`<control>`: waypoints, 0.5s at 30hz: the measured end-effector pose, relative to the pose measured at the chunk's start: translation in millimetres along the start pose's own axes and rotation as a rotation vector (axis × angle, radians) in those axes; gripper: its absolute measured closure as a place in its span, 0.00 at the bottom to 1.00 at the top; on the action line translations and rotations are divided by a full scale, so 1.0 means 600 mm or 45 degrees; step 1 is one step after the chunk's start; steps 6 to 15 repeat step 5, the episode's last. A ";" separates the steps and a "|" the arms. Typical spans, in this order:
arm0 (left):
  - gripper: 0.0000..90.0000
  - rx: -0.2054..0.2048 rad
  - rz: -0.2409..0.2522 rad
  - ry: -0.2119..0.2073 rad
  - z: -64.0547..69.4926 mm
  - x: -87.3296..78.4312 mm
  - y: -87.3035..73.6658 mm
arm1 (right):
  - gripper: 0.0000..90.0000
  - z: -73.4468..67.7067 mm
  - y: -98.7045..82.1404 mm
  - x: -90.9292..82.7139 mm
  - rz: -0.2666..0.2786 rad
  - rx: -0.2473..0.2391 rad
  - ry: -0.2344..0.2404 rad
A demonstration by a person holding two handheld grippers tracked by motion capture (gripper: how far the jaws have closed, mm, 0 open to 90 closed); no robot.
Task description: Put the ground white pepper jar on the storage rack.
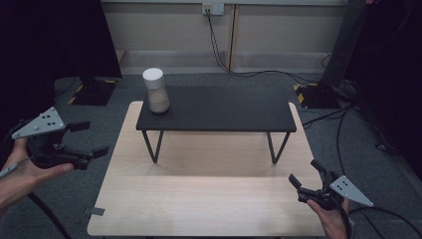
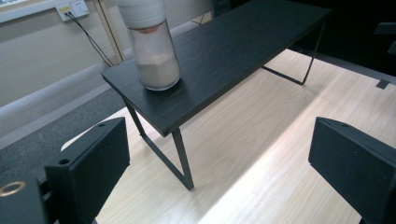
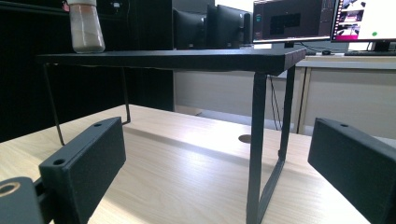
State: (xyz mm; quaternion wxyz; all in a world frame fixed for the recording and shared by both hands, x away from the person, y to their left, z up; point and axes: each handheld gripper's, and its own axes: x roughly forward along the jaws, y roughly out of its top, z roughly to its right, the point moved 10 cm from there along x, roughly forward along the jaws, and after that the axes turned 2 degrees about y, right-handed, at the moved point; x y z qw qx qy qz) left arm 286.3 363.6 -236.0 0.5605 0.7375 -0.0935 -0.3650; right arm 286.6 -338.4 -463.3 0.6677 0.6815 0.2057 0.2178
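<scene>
the jar [image 1: 155, 90] with the white lid stands upright on the far left corner of the low black shelf [image 1: 219, 112], which itself sits across the far half of the pale tabletop [image 1: 199, 199]. it looks part filled with a light powder, and in the left gripper view [image 2: 152, 46] it sits close to the shelf's end edge.

the left tongs [image 1: 88, 139] hang off the tabletop's left edge, jaws spread wide with nothing between them, pointed toward the jar but well apart from it. the right tongs [image 1: 306, 177] hover over the near right corner of the tabletop, likewise wide open and empty, far from the jar.

the likely next move is a reach by the left tongs for the jar, and the risks follow from where it stands. it is tall, narrow and near the shelf's corner, so a jaw that arrives off-centre could nudge it over the edge or tip it. a low approach could clip the shelf's edge or thin leg [image 2: 180, 158] and shake the whole shelf. a grip taken high, on the lid, could let the smooth body swing or slip.
</scene>
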 end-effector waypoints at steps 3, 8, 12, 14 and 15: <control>0.03 0.004 0.007 -0.006 0.001 0.001 0.001 | 0.04 0.000 0.000 0.000 0.001 -0.004 0.002; 0.02 0.003 0.013 -0.003 0.002 0.002 0.000 | 0.04 0.000 0.000 -0.001 0.002 -0.004 0.002; 0.02 0.003 0.013 -0.003 0.002 0.002 0.000 | 0.04 0.000 0.000 -0.001 0.002 -0.004 0.002; 0.02 0.003 0.013 -0.003 0.002 0.002 0.000 | 0.04 0.000 0.000 -0.001 0.002 -0.004 0.002; 0.02 0.003 0.013 -0.003 0.002 0.002 0.000 | 0.04 0.000 0.000 -0.001 0.002 -0.004 0.002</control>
